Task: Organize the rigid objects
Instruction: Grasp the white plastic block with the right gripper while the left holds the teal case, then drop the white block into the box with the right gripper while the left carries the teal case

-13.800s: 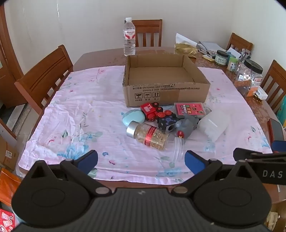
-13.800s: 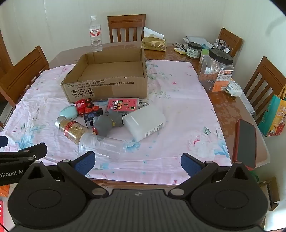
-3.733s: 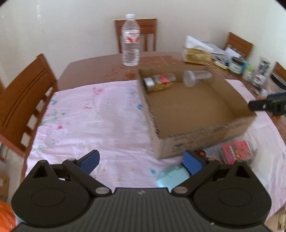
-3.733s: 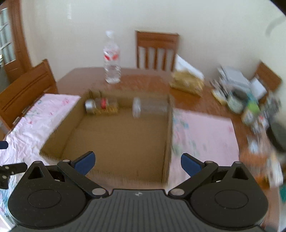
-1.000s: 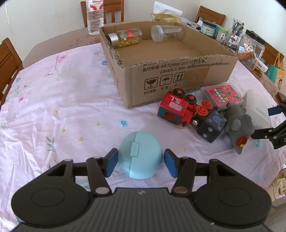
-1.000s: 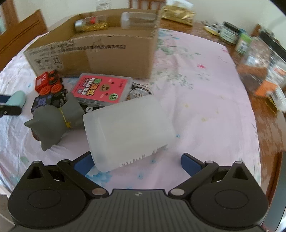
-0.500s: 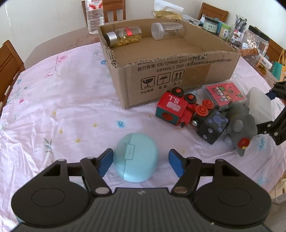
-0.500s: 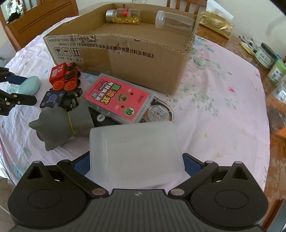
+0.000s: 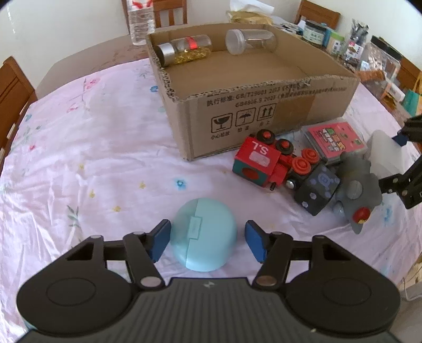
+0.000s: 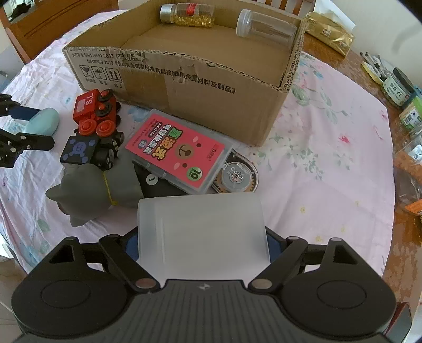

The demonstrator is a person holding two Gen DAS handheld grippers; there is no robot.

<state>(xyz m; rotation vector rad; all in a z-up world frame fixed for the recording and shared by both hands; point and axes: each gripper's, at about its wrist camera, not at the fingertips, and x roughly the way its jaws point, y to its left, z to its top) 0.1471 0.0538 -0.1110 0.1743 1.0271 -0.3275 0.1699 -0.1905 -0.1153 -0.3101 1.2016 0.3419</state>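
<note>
A cardboard box (image 9: 263, 110) holds a capsule bottle (image 9: 184, 50) and a clear jar (image 9: 250, 41) at its far wall. My left gripper (image 9: 207, 241) is open around a light blue round case (image 9: 204, 237), its pads a little off both sides. My right gripper (image 10: 201, 242) straddles a frosted white plastic box (image 10: 203, 232); its pads are hidden behind the box, so contact is unclear. A red toy train (image 9: 266, 162), a dark dice block (image 9: 316, 188), a grey cat figure (image 10: 97, 190) and a pink card case (image 10: 176, 153) lie in front of the cardboard box.
A tape dispenser (image 10: 236, 176) lies beside the pink case. A water bottle (image 9: 138, 21), jars (image 9: 382, 60) and a gold packet (image 10: 329, 34) stand on the wooden table beyond the floral cloth (image 9: 79, 158). Chairs surround the table.
My left gripper has opened slightly wider around the blue case. My right gripper has moved forward so that the frosted box sits deeper between its fingers.
</note>
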